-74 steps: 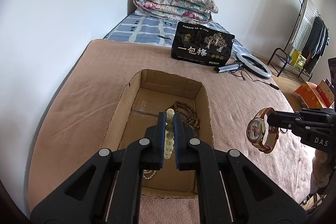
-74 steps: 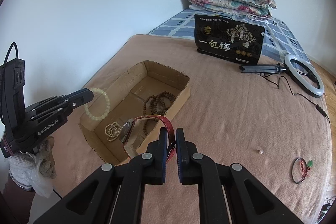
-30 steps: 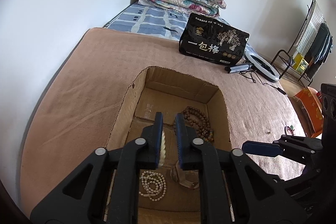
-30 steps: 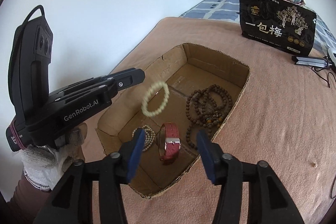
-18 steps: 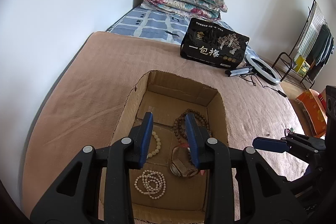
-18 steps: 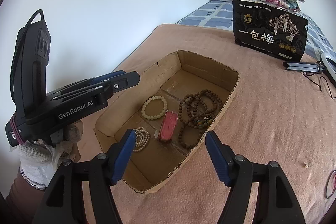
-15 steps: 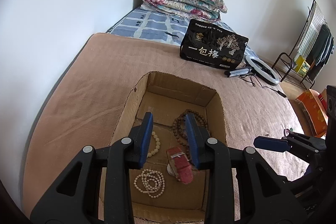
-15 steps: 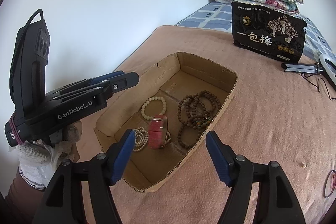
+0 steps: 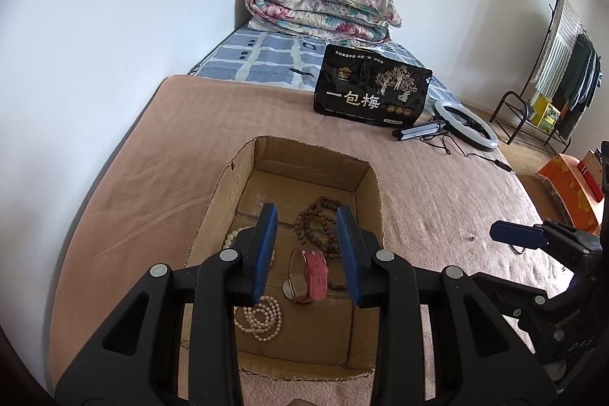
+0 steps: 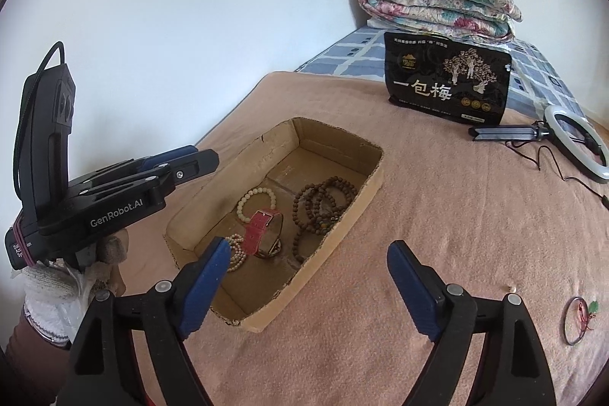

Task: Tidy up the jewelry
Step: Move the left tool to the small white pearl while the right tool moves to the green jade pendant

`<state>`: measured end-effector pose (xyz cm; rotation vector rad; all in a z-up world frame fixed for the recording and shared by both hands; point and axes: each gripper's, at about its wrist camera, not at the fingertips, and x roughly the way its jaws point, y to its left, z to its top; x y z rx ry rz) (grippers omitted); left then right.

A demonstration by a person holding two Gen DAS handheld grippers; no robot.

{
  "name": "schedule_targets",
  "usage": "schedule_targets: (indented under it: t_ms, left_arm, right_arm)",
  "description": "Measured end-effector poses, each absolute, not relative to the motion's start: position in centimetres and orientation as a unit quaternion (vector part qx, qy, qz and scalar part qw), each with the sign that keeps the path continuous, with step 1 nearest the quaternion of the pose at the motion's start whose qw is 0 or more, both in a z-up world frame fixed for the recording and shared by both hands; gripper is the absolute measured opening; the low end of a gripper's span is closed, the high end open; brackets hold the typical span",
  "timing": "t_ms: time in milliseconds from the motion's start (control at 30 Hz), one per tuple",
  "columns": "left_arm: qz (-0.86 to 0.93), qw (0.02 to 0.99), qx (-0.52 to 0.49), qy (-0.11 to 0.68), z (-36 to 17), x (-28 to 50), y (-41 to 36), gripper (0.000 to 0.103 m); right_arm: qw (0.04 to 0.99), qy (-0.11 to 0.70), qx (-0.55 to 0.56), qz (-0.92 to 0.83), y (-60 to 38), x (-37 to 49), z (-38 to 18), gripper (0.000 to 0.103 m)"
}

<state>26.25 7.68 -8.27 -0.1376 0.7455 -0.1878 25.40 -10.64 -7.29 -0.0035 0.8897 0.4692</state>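
Legible markings:

- Black snack bag (image 10: 447,84), standing on the bed: three large pale characters, "一包梅", across the front. The smaller print along the top edge and bottom edge is too fine to read.
- Left gripper (image 10: 198,160), side of the black body, as seen in the right wrist view: white lettering "GenRobot.AI". A small white label at the rear end is only partly visible and not readable.
- Right gripper (image 9: 514,234), lower body, as seen in the left wrist view: faint letters "DAS".
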Motion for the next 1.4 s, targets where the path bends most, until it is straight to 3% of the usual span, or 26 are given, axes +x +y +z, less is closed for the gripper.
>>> schedule_targets:
  t_ms: [67, 133, 233, 1400]
  left_arm:
    - [-0.092, 0.927, -0.068, 0.358, -8.0, 25.7, 7.2, 0.060]
    - [-0.093, 0.929, -0.068, 0.352, -7.7, 25.2, 6.8, 0.065]
    - [-0.100, 0.927, -0.069, 0.355, -7.3, 24.7, 6.2, 0.066]
    - [-0.239, 0.886, -0.019, 0.397, -11.2, 24.3, -11.6, 0.066]
  right_arm:
    - [0.880, 0.422, 0.001, 0.217, -11.6, 25.1, -7.0, 0.094]
    - [0.885, 0.417, 0.004, 0.209, -12.7, 24.7, -6.7, 0.098]
    - [0.895, 0.405, 0.006, 0.187, -14.5, 24.1, -6.3, 0.103]
    - [0.921, 0.386, 0.050, -0.012, -39.3, 20.4, -5.2, 0.103]
